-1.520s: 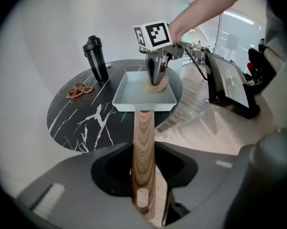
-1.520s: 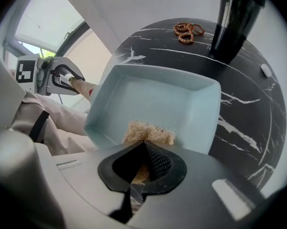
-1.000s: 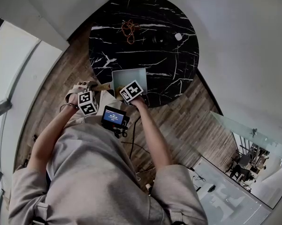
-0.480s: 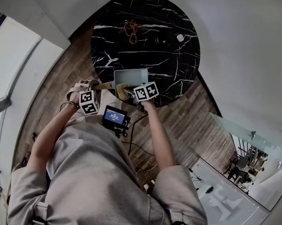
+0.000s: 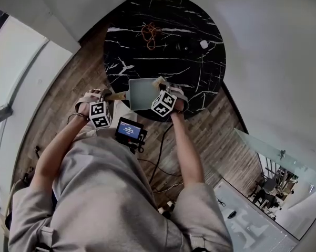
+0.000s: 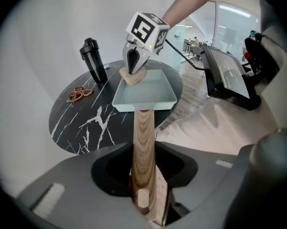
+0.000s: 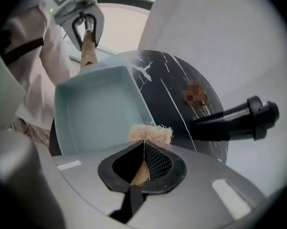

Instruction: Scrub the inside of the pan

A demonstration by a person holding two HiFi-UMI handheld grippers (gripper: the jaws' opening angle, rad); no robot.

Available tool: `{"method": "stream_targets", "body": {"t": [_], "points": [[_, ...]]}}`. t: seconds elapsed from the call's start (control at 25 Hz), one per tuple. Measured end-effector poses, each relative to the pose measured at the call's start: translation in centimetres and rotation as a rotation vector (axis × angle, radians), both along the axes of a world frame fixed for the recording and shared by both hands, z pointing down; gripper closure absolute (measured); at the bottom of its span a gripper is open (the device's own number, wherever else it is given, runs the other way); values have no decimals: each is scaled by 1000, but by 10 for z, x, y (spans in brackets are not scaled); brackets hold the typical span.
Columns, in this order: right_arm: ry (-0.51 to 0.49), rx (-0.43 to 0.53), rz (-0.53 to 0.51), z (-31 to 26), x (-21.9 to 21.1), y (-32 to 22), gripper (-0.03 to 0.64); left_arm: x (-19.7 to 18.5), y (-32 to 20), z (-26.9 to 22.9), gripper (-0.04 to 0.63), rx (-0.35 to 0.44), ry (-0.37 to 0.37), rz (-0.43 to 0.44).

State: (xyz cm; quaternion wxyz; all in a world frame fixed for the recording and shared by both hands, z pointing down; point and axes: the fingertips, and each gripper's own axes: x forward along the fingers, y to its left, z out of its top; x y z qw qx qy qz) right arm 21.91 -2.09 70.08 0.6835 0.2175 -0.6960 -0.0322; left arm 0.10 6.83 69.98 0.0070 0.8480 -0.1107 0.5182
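Note:
A pale blue square pan (image 5: pixel 143 93) sits at the near edge of a round black marble table (image 5: pixel 194 62). Its wooden handle (image 5: pixel 115 95) points left, and my left gripper (image 5: pixel 106 95) is shut on it. In the left gripper view the handle (image 6: pixel 144 142) runs from between the jaws of my left gripper (image 6: pixel 144 190) up to the pan (image 6: pixel 148 97). My right gripper (image 5: pixel 160 86) is shut on a tan fibrous scrub pad (image 7: pixel 151 133). The pad (image 6: pixel 132 77) hangs at the pan's far right corner, over the rim. In the right gripper view, my right gripper (image 7: pixel 143 149) faces the pan (image 7: pixel 95 111).
A black bottle (image 6: pixel 93 61) and a brown coiled string of beads (image 6: pixel 78 94) stand at the table's far side. A small screen device (image 5: pixel 128 131) hangs at the person's chest. Wooden floor surrounds the table.
My right gripper has swung with the pad from the pan's near edge to its far right corner, rolling as it went. The left gripper and the pan have stayed put.

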Motion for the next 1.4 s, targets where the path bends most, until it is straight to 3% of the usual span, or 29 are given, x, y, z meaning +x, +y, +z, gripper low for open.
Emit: {"method": "stream_targets", "body": {"t": [0.08,0.24,0.48,0.72,1.0,1.16,1.4], "points": [[52,6,-51,7,1,-5,597,1,0,0,459,1,3,-4],[95,1,-43,11,2,-12,597,3,1,2,459,-4,13,-20],[87,-115,-7,12,2,1,597,2,-1,0,459,-3,10,-33],[40,-295,89,23,6,47,597,0,0,3,457,-11,-2,-38],[-88,-434,321,27,3,65,597,0,-1,5,456,-31,3,-53],[-149,-445,402,28,-1,68,597,-1,1,7,456,-37,-12,-58],[-209,-435,401,28,-22,73,597,1,-2,2,454,-14,-6,-64]]}}
